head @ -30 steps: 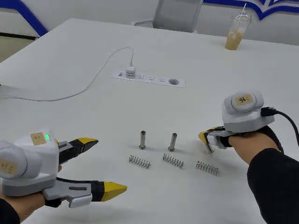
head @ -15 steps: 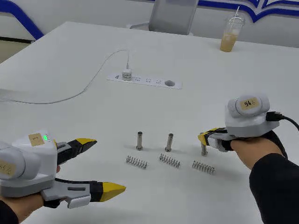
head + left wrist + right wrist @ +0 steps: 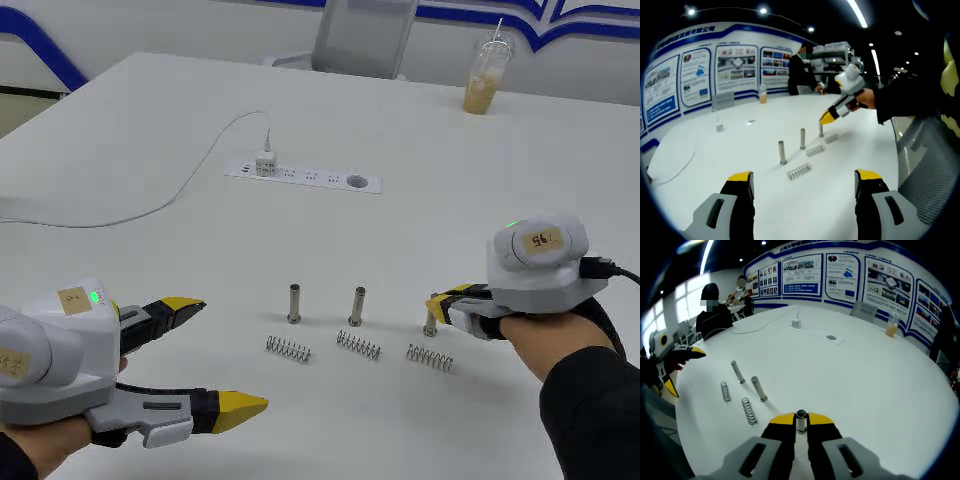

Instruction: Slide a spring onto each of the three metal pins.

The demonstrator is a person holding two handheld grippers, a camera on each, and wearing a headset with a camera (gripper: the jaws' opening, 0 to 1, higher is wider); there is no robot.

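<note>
White surface is carrying three upright metal pins nearer than the power strip, with three springs lying farther from it still. Right claw is clenching the rightmost pin; left claw is gaping, empty.

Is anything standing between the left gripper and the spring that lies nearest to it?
Nothing visible does. Only bare table lies between the open left gripper and the leftmost spring. The leftmost pin stands beyond that spring, not in the path.
</note>
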